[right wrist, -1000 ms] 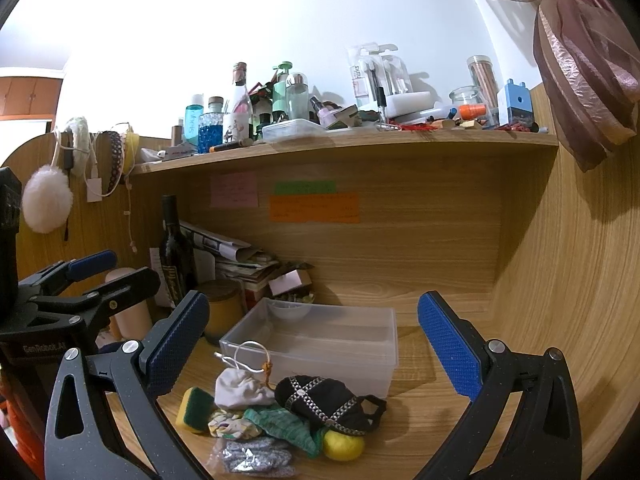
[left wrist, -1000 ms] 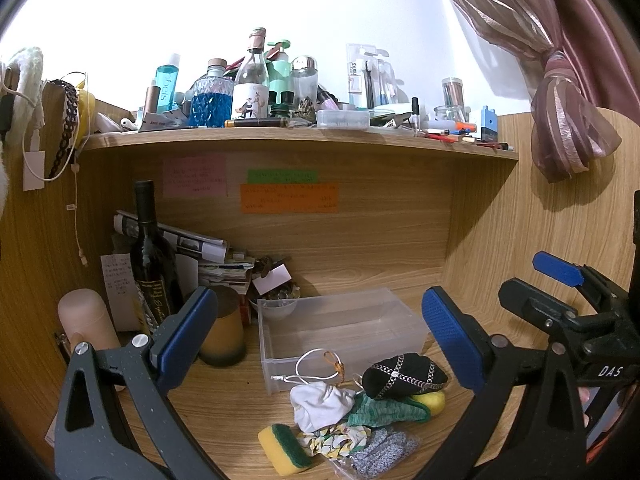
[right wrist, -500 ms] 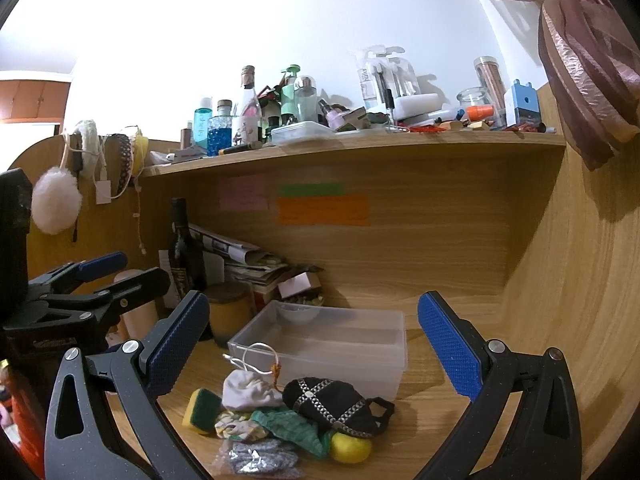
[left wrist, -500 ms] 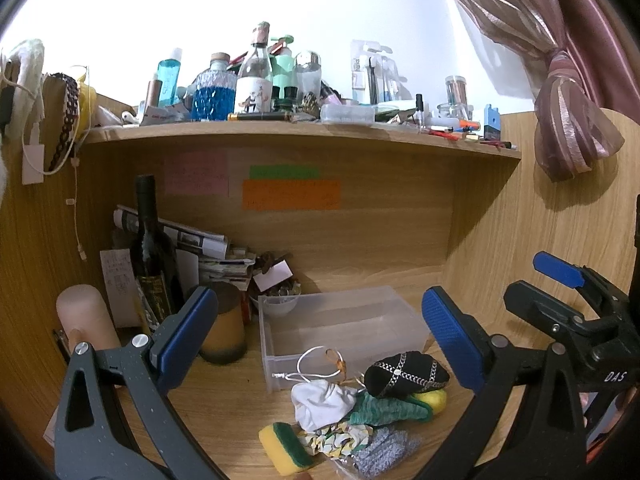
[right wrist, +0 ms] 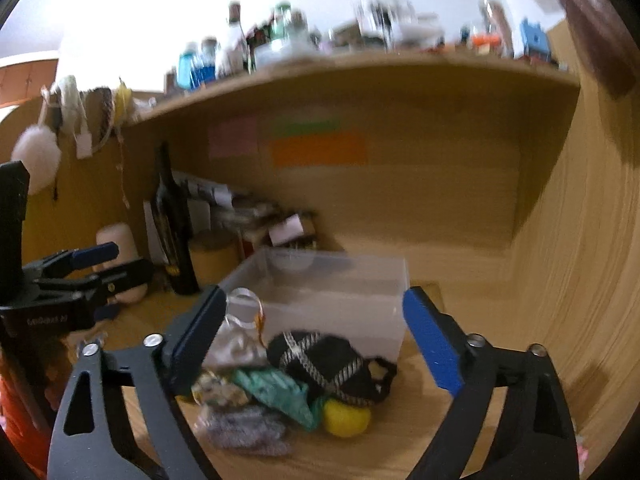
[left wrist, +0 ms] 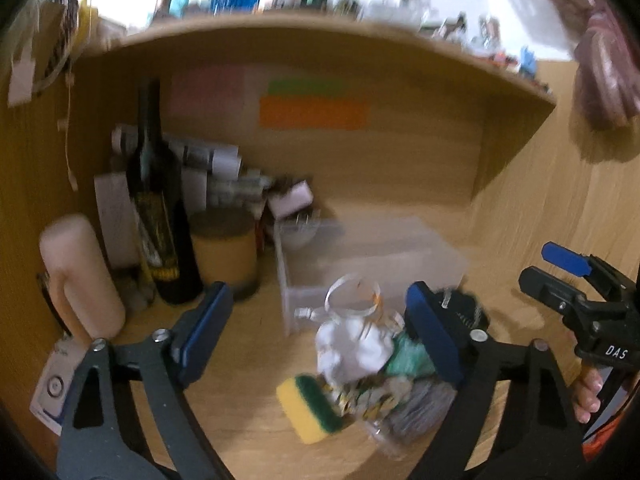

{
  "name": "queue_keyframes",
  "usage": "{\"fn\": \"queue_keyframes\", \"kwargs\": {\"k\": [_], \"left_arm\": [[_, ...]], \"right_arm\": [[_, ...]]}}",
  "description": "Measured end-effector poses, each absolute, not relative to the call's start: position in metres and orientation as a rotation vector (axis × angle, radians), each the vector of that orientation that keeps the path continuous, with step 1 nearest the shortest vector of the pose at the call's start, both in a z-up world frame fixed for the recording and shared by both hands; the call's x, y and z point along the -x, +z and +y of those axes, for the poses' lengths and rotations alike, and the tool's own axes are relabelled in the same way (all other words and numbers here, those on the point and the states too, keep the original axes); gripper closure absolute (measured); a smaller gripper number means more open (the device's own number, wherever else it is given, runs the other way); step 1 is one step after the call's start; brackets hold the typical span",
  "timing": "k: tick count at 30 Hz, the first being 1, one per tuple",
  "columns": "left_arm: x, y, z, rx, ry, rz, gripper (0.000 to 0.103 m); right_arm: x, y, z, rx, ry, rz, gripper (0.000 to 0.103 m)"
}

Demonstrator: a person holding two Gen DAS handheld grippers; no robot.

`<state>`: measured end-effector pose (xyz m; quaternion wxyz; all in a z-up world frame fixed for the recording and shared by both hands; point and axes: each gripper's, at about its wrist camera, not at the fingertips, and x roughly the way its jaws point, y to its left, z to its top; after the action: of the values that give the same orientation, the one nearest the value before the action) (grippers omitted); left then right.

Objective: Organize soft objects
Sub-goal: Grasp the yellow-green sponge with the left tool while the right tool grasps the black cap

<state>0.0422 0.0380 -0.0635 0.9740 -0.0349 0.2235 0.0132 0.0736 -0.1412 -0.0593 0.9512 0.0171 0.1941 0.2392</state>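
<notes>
A pile of soft things lies on the wooden desk in front of a clear plastic bin [left wrist: 372,260] [right wrist: 328,284]. It holds a white drawstring pouch [left wrist: 352,344] [right wrist: 236,344], a black cap with silver trim [right wrist: 320,360], a green cloth [right wrist: 276,392], a yellow-green sponge [left wrist: 308,404], a yellow ball [right wrist: 346,418] and a grey glittery bag [right wrist: 240,428]. My left gripper [left wrist: 320,336] is open, just above the pouch and sponge. My right gripper [right wrist: 312,340] is open, framing the cap and bin. Both views are blurred.
A dark wine bottle [left wrist: 160,216], a brown jar [left wrist: 226,248], a beige cylinder [left wrist: 80,276] and stacked papers stand at the back left. A cluttered shelf [right wrist: 360,64] runs overhead. A wooden wall [right wrist: 580,240] closes the right side.
Both grippers have moved forward and down toward the pile, which now looms larger between the jaws. Both stay open and hold nothing.
</notes>
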Motion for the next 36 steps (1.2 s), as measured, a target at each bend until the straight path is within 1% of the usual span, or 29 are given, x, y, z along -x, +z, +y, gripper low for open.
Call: {"fn": "queue_keyframes", "kwargs": {"k": [5,13,15,19,22,23,24,25,27,28,30,31,33,36], "left_arm": [[-0.050,-0.095,0.045,0.095,0.039,0.555,0.023],[-0.067,-0.142,0.056,0.149,0.053,0.718,0.036],[-0.070,-0.150,0.058,0.161,0.049,0.746,0.043],[-0.073,-0.166,0.060,0.181,0.032,0.801,0.053],[-0.071,-0.170,0.057,0.194,0.005,0.809,0.060],[-0.070,-0.170,0.057,0.196,0.002,0.807,0.066],[-0.070,-0.170,0.055,0.195,-0.001,0.804,0.070],[-0.069,-0.170,0.054,0.190,0.000,0.803,0.070],[-0.069,-0.170,0.053,0.190,-0.001,0.798,0.072],[-0.069,-0.169,0.053,0.190,-0.002,0.797,0.072],[-0.068,-0.168,0.054,0.187,0.004,0.790,0.072],[-0.068,-0.166,0.055,0.184,0.008,0.784,0.072],[-0.069,-0.162,0.057,0.181,0.017,0.774,0.072],[-0.068,-0.152,0.062,0.175,0.038,0.744,0.072]], "right_arm": [[-0.087,-0.086,-0.139,-0.023,0.497,0.507,0.024],[-0.111,-0.118,-0.136,-0.031,0.489,0.645,0.025],[-0.117,-0.124,-0.134,-0.036,0.486,0.673,0.025],[-0.130,-0.135,-0.130,-0.025,0.487,0.738,0.025],[-0.135,-0.140,-0.130,-0.023,0.492,0.759,0.025],[-0.136,-0.140,-0.130,-0.021,0.494,0.764,0.025],[-0.138,-0.141,-0.130,-0.022,0.495,0.762,0.029],[-0.138,-0.141,-0.131,-0.022,0.491,0.758,0.033],[-0.140,-0.141,-0.130,-0.017,0.484,0.763,0.049],[-0.143,-0.141,-0.129,-0.017,0.478,0.765,0.053],[-0.145,-0.143,-0.130,-0.016,0.466,0.766,0.067],[-0.146,-0.143,-0.131,-0.018,0.463,0.766,0.069],[-0.147,-0.142,-0.133,-0.029,0.460,0.762,0.079],[-0.143,-0.137,-0.137,-0.039,0.453,0.737,0.085]]}}
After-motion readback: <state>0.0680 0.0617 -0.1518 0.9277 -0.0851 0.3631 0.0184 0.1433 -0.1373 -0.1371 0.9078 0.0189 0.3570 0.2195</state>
